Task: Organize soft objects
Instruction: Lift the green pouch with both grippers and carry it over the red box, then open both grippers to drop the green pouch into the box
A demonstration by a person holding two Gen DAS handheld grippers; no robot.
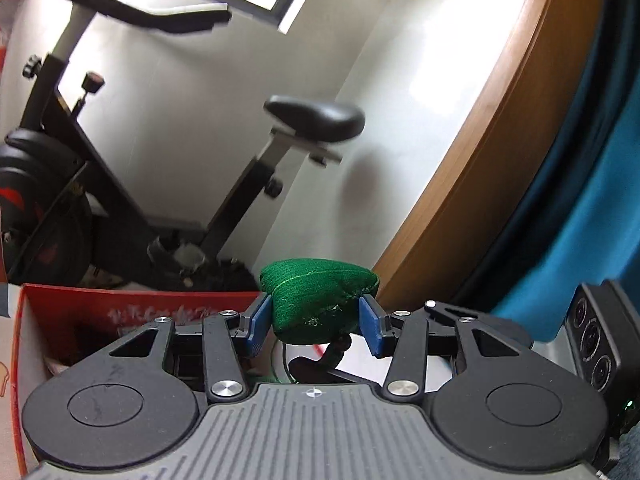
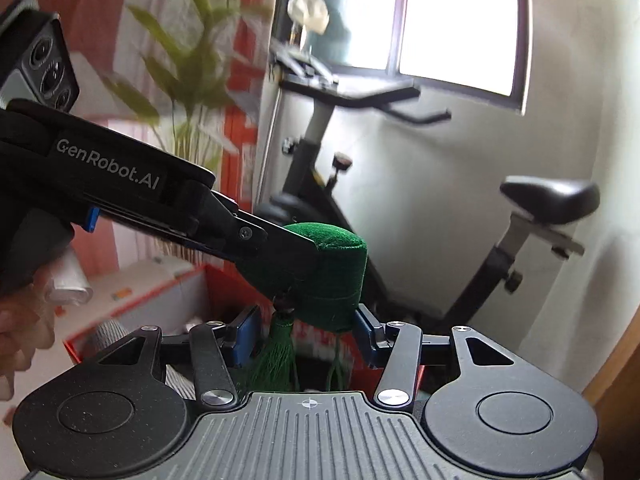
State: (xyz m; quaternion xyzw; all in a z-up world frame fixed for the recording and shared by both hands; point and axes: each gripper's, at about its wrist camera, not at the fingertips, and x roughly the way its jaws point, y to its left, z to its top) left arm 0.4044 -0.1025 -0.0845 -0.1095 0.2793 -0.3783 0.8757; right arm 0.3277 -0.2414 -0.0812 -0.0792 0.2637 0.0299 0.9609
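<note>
A dark green velvet cushion with green tassels hangs in the air between both grippers. In the left wrist view my left gripper is shut on it, its blue pads pressing both sides. In the right wrist view the cushion sits between the pads of my right gripper, which is shut on its lower part. The left gripper reaches in from the left and clamps the cushion's side, hiding its left half. The right gripper's camera housing shows at the right edge.
An open red cardboard box lies below the cushion, seen also as the red box. An exercise bike stands against the white wall behind. A leafy plant, a wooden frame and a blue curtain are near. A hand holds the left gripper.
</note>
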